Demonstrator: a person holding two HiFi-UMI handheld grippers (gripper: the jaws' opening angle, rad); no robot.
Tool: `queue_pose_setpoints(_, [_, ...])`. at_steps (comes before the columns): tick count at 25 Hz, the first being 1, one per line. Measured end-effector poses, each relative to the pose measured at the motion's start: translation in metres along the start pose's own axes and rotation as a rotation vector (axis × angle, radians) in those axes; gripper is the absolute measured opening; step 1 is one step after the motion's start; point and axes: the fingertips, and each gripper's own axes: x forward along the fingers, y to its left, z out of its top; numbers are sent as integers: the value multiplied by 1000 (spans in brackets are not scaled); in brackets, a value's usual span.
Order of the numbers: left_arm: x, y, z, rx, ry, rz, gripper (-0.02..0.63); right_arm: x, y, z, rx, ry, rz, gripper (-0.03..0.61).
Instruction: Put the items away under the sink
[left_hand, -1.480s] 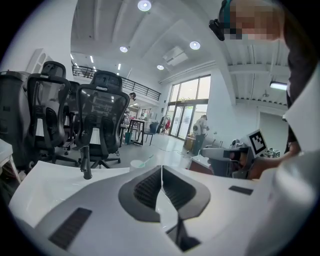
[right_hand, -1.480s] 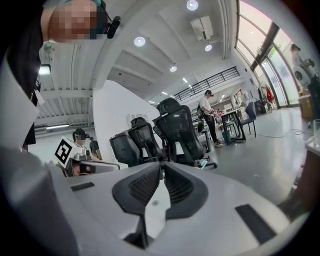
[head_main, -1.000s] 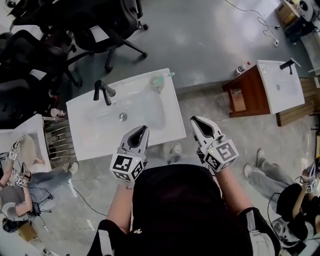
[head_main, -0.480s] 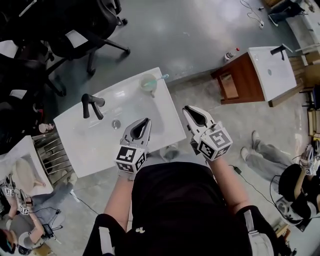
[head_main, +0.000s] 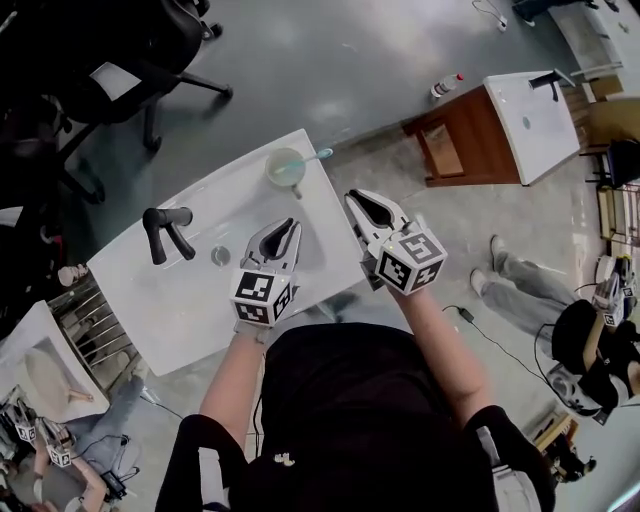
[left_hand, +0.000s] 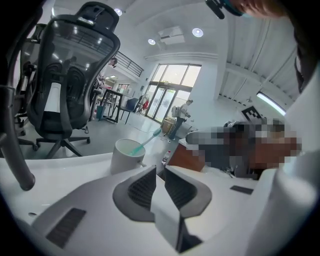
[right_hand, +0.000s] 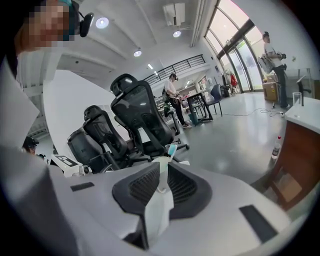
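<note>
Now the left gripper's (head_main: 285, 227) jaws have just been opening: in the left gripper view the left gripper (left_hand: 159, 170) shows a narrow slit between its ribbed pads, and nothing sits in that slit. The right gripper's (head_main: 358, 198) jaws are all but together and hold nothing; in the right gripper view the right gripper (right_hand: 163, 166) has only a thin line of light between its pads, with the toothbrush (right_hand: 172, 150) showing beyond them, well apart.

Compared with a second ago, both grippers have moved farther out and lower. Then they hung at the near edge of the sink (head_main: 180, 300); now the left one is over the basin, just right of the drain (head_main: 220, 256), and the right one is over the sink's right edge. Both sit nearer the cup (head_main: 287, 168) than before.

Each gripper points away from the person and somewhat downward, its marker cube toward the body, with the forearms reaching out side by side from the dark sleeves.

The cup stands upright at the far right corner of the sink, with a teal toothbrush (head_main: 318, 155) leaning out of it to the right. From the left gripper view the cup (left_hand: 125, 155) is just beyond the jaws and a little left. A black faucet (head_main: 165, 228) rises at the sink's far left side. Black office chairs (head_main: 100, 80) stand farther off, and a second sink on a wooden cabinet (head_main: 470, 140) stands far right.
</note>
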Motion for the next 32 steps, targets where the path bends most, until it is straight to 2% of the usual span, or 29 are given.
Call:
queue_pose_setpoints(4, [16, 10, -9, -11, 32, -23, 109, 19, -6, -4, 23, 11, -21, 48])
queue_pose_setpoints(9, [33, 21, -15, -5, 43, -42, 144, 43, -8, -13, 52, 25, -36, 48])
queue_pose_setpoints(14, [48, 26, -18, -4, 45, -67, 149, 61, -14, -17, 80, 30, -57, 54])
queue_pose_setpoints(17, [55, 27, -20, -1, 46, -80, 150, 72, -14, -16, 94, 34, -57, 103])
queue_pose_setpoints(22, [67, 26, -21, -17, 47, -112, 150, 90, -17, -15, 132, 35, -52, 103])
queue_pose_setpoints(32, [81, 29, -16, -36, 1, -118, 149, 111, -20, -12, 171, 28, -49, 103])
